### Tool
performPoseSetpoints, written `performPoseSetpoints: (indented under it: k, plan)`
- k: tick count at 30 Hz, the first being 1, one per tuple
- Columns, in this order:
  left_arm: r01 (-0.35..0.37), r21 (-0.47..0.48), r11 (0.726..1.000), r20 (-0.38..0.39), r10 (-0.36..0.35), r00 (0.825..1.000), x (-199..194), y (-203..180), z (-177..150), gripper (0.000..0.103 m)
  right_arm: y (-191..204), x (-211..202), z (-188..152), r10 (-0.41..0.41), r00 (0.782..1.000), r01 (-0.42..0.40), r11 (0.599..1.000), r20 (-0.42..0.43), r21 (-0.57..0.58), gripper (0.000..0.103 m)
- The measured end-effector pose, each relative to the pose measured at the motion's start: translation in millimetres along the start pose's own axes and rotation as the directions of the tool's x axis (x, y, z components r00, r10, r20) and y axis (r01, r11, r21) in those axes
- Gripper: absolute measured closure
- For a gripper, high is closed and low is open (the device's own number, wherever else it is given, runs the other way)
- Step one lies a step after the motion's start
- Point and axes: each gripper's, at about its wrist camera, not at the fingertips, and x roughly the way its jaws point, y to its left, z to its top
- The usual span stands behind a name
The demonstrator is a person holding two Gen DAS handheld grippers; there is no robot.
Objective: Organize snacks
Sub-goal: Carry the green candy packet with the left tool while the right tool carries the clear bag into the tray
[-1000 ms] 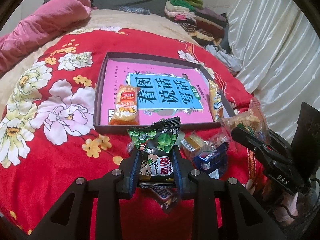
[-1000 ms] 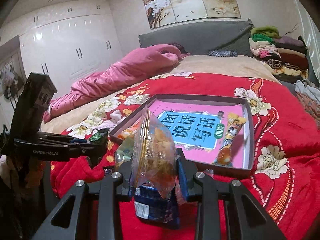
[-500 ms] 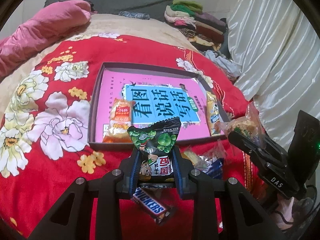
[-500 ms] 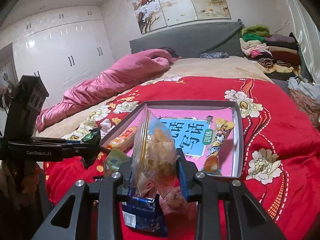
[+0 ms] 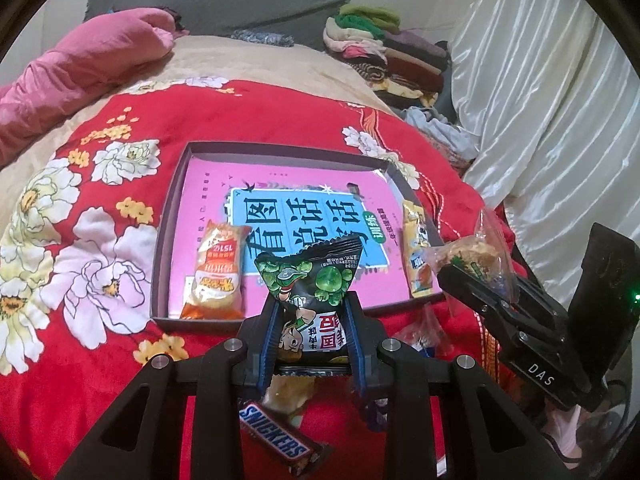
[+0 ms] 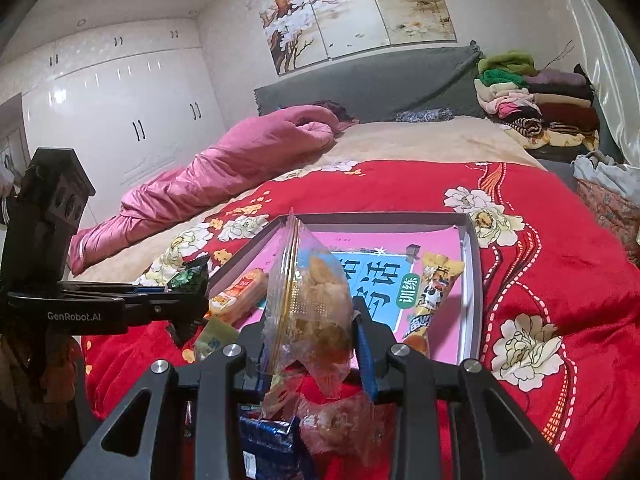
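My left gripper (image 5: 312,320) is shut on a black and green pea snack bag (image 5: 310,280), held above the red blanket just short of the tray's near wall (image 5: 158,264). The shallow dark tray has a pink and blue book cover as its floor. An orange snack pack (image 5: 218,272) lies at its near left, a yellow stick pack (image 5: 416,256) along its right side. My right gripper (image 6: 316,332) is shut on a clear bag of golden snacks (image 6: 316,300), held above the loose pile in front of the tray (image 6: 472,280).
A Snickers bar (image 5: 276,446) and several loose wrapped snacks (image 6: 272,448) lie on the red flowered blanket (image 5: 80,280) below both grippers. A pink quilt (image 6: 224,172) lies far left. Folded clothes (image 6: 536,104) are stacked at the headboard. A white curtain (image 5: 560,120) hangs at the right.
Both grippers have risen with their bags, and the tray now sits lower and nearer in view. The Snickers bar has come into sight below the left gripper.
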Motion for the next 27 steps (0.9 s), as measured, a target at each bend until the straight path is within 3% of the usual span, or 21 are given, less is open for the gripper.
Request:
performPoseSetpoints:
  k: [27]
  plan:
    - [-0.036,-0.012,0.999,-0.014,0.035,0.999,33,4,13,0.072,-25,33,2,0.013,0.998,-0.010,0.998,-0.054,0.055,0.068]
